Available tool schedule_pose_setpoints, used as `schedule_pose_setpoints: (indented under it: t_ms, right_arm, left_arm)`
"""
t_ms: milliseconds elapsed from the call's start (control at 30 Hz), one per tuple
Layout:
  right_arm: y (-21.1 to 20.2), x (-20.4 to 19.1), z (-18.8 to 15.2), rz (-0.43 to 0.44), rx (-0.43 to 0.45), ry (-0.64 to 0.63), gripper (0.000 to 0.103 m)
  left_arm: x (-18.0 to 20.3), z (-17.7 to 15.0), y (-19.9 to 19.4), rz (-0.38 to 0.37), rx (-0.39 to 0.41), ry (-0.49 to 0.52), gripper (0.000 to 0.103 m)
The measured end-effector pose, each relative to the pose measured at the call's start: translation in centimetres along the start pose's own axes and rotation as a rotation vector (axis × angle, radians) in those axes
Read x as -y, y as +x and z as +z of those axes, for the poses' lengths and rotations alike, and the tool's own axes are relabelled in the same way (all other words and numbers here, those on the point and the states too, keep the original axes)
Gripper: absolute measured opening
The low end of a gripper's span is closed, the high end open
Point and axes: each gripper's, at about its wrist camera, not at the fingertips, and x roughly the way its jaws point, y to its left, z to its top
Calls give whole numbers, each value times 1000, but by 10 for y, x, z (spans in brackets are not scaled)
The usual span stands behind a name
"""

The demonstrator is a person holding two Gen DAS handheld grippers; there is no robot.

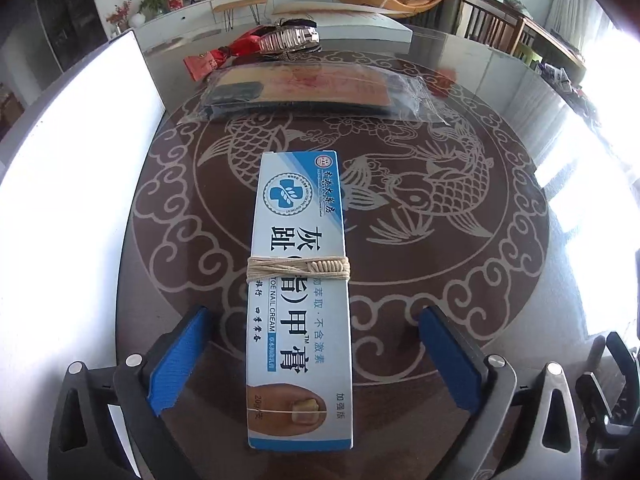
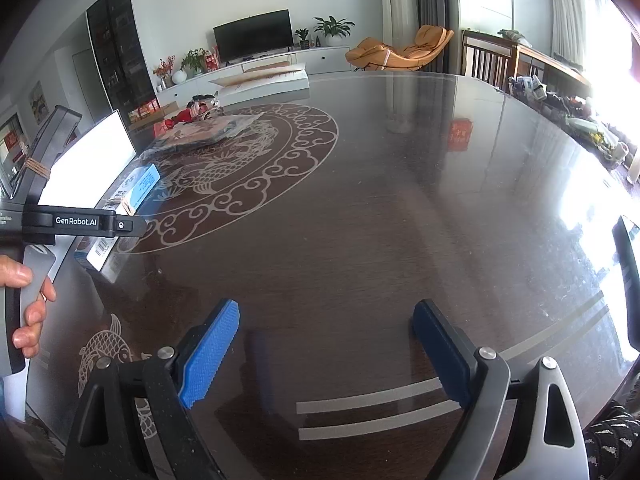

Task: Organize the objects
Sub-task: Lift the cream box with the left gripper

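Observation:
A long blue-and-white nail cream box (image 1: 300, 300), bound with a band of pale string (image 1: 298, 270), lies flat on the dark glass table (image 1: 500, 240). My left gripper (image 1: 316, 316) is open and straddles the box's near half. Both blue pads stand clear of the box's sides. In the right wrist view the same box (image 2: 136, 192) lies at the far left behind the left tool, whose handle a hand (image 2: 28, 308) holds. My right gripper (image 2: 326, 308) is open over bare table with nothing between its fingers.
Beyond the box lies a flat packet in a clear plastic bag (image 1: 304, 88). Behind the packet are a metal watch (image 1: 288, 38) and red wrapped items (image 1: 208, 64). A bright white panel (image 1: 80, 160) stands along the table's left side. Chairs line the right edge.

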Motion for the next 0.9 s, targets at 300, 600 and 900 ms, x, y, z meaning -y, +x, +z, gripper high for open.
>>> schedule_pose_setpoints:
  t_ms: [300,600,900]
  right_arm:
    - [2,-5,0,-7,-6,-24,96]
    - [6,-13,-4,-35,-18,-75,103]
    - [9,-15,-4,-47,-18,-98,103]
  left_arm:
    - [2,-11,-3,5,104,-6,103]
    - [0,-18,-5,44,134,-58,103]
    - [-4,-20,-5,19,168,-33,103]
